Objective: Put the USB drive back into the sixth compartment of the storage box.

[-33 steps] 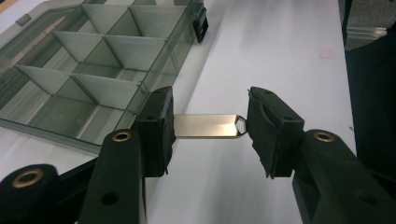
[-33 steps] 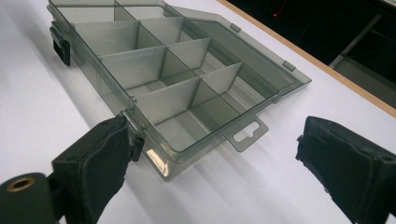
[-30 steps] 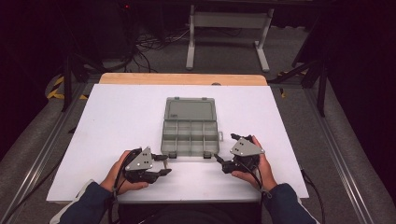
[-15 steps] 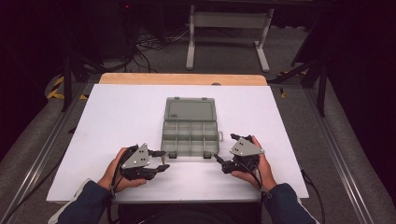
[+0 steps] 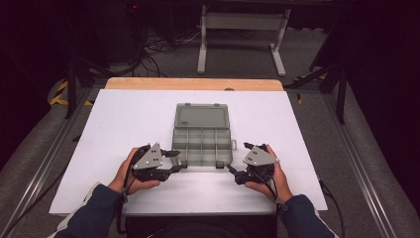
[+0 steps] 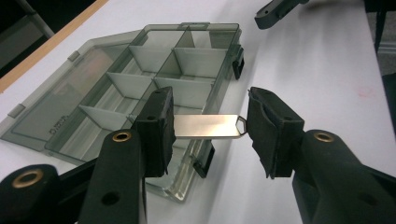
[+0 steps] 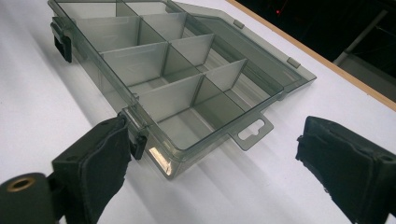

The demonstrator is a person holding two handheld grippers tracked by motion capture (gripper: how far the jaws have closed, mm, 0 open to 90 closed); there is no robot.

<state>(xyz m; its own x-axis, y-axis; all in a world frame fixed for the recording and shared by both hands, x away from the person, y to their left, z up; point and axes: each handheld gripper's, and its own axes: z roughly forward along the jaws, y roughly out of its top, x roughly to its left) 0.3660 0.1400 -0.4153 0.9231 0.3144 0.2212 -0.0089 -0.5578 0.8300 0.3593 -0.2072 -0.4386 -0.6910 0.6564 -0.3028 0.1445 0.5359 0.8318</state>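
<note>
The left gripper (image 6: 210, 128) pinches a thin, shiny metal strip (image 6: 208, 126) end to end, just above the clear plastic box (image 6: 140, 88). The strip looks stiff, light and slippery, so squeeze the ends. The right gripper (image 7: 215, 170) is wide open by the box corner.

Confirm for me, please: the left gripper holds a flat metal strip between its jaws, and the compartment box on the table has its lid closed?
Not quite: the lid is open. The high view shows the compartment box with its lid laid flat behind it, dividers exposed. The left gripper does hold the flat metal strip.
</note>
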